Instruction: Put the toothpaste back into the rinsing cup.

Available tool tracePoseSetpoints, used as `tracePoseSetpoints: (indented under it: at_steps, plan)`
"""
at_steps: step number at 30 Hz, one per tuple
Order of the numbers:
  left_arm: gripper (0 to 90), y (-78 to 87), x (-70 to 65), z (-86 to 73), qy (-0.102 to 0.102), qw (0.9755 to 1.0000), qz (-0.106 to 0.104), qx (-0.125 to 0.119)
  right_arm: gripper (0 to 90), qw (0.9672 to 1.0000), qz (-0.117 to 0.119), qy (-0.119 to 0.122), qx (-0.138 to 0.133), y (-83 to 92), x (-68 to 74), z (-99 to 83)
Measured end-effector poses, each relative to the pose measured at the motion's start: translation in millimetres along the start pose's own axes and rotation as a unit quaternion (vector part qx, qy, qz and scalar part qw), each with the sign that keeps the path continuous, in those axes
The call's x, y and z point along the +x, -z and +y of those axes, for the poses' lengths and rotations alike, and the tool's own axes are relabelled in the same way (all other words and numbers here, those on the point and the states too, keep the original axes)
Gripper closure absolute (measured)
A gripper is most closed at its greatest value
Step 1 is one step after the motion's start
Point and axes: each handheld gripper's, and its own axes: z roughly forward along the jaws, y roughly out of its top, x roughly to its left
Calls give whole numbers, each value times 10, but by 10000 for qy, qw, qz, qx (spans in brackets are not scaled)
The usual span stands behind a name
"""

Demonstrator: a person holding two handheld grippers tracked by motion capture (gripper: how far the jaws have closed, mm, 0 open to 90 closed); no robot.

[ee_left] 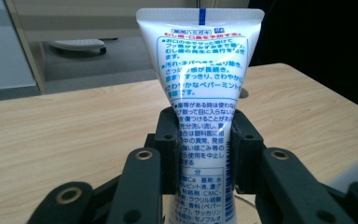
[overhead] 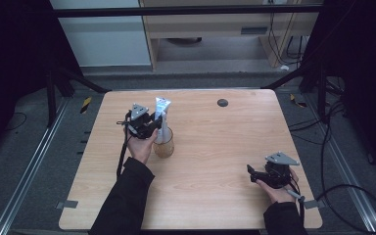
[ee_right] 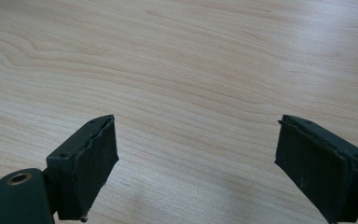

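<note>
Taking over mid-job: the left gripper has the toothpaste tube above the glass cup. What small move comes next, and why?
Probably ease the left gripper straight down a little. Its jaws clamp the toothpaste tube upright, lower end at the glass cup; whether it has bottomed out can't be told, so don't release yet.

The toothpaste tube (ee_left: pixel 200 93) is white with blue print framed in a blue outline, a line of red characters near its flat end and a small blue mark at the crimp. The glass (overhead: pixel 164 145) below it is clear with an amber tint. The table (overhead: pixel 215 147) is pale wood with wavy grain and a small dark round spot. Both the left gripper (ee_left: pixel 200 140) and the right gripper (ee_right: pixel 196 168) are black, each topped by a grey plate. The person's sleeves (overhead: pixel 125 200) are black.
</note>
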Motion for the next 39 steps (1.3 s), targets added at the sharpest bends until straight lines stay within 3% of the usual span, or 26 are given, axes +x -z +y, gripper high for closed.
tracePoseSetpoints:
  at_steps: [14, 22, 27, 39]
  plan:
    - [653, 80, -60, -30, -196, 9992, 4, 335, 128, 10000, 6, -10, 8, 11, 18, 2]
    - [613, 159, -21, -82, -390, 9969, 84, 675, 128, 10000, -10, 40, 16, 3, 26, 1]
    - [611, 140, 32, -188, -393, 9952, 138, 890, 128, 10000, -2, 28, 18, 2, 36, 4]
    - [573, 231, 30, -216, -421, 9938, 95, 1023, 127, 10000, -10, 20, -2, 14, 35, 5]
